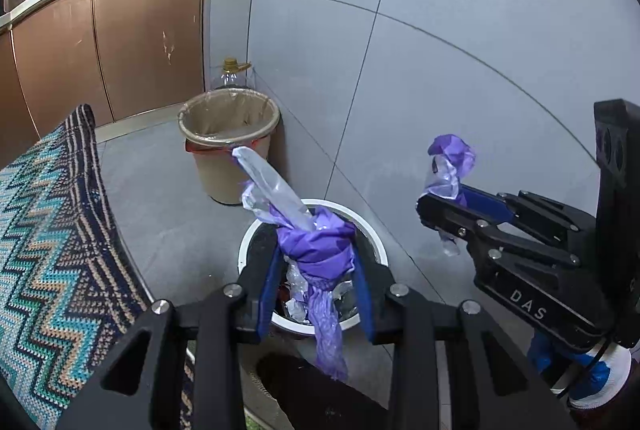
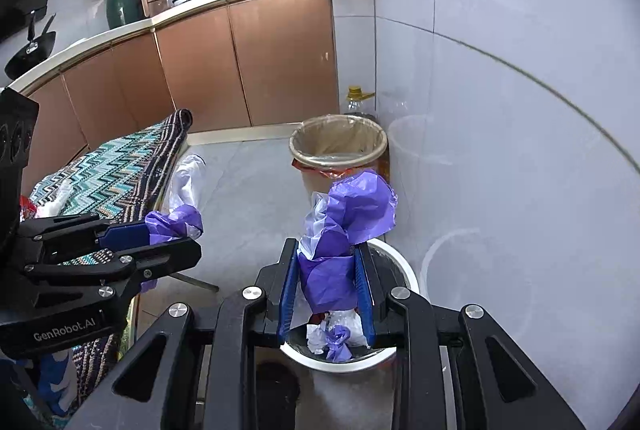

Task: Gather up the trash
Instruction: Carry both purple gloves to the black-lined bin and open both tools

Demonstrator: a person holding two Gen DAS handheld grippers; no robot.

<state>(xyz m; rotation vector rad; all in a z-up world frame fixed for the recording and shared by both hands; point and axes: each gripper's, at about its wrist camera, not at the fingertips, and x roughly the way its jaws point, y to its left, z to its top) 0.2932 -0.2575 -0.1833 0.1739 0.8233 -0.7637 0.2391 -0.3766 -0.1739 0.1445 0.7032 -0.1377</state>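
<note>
In the left wrist view my left gripper (image 1: 316,250) is shut on a wad of purple and clear plastic bag (image 1: 310,230), its tail hanging down. Right under it stands a white-rimmed bin (image 1: 378,242) with a black liner and crumpled trash inside. My right gripper (image 1: 440,202) hovers to the right, shut on another purple and clear plastic wad (image 1: 452,158). In the right wrist view that right gripper (image 2: 327,250) clamps its purple wad (image 2: 352,214) over the same bin (image 2: 406,268). The left gripper (image 2: 176,238) holds its plastic (image 2: 176,222) to the left.
A beige lined bin (image 1: 186,128) (image 2: 338,161) stands farther back against the tiled wall, with an oil bottle (image 1: 232,74) (image 2: 358,98) behind it. A zigzag knit cloth (image 1: 60,230) (image 2: 120,170) fills the left side. Brown cabinets (image 1: 140,42) run along the back.
</note>
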